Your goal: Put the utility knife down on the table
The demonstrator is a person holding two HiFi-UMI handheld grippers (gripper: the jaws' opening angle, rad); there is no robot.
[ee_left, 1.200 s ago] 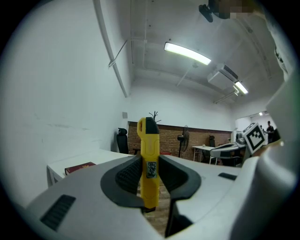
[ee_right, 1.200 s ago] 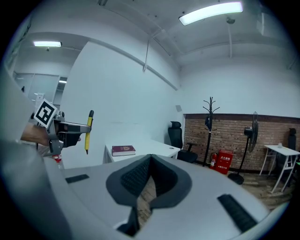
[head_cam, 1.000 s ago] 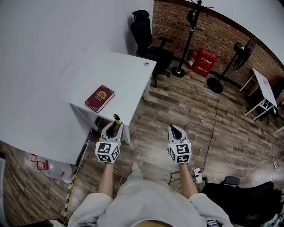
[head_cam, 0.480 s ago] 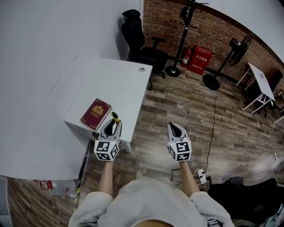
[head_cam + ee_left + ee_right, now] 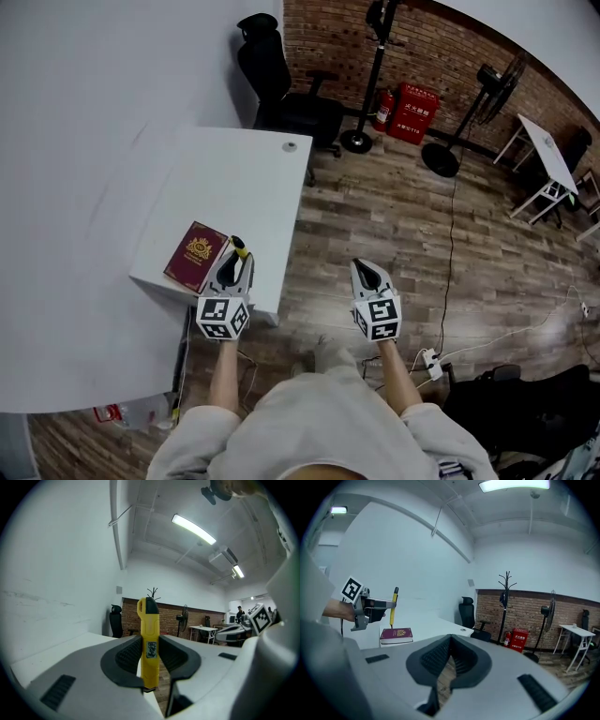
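Note:
A yellow utility knife with a black tip stands upright between the pads of my left gripper, which is shut on it. In the head view the left gripper hovers over the near right corner of the white table, with the knife sticking out ahead of it. Just left of it on the table lies a maroon book. My right gripper is over the wooden floor to the right of the table. Its jaws are shut and hold nothing.
A black office chair stands behind the table. A coat stand, a red extinguisher box and a fan line the brick wall. A white folding table is at the far right. A power strip and cables lie on the floor.
Both grippers have moved forward towards the table. The left one, still holding the knife, went from in front of the table's corner to over it, beside the book.

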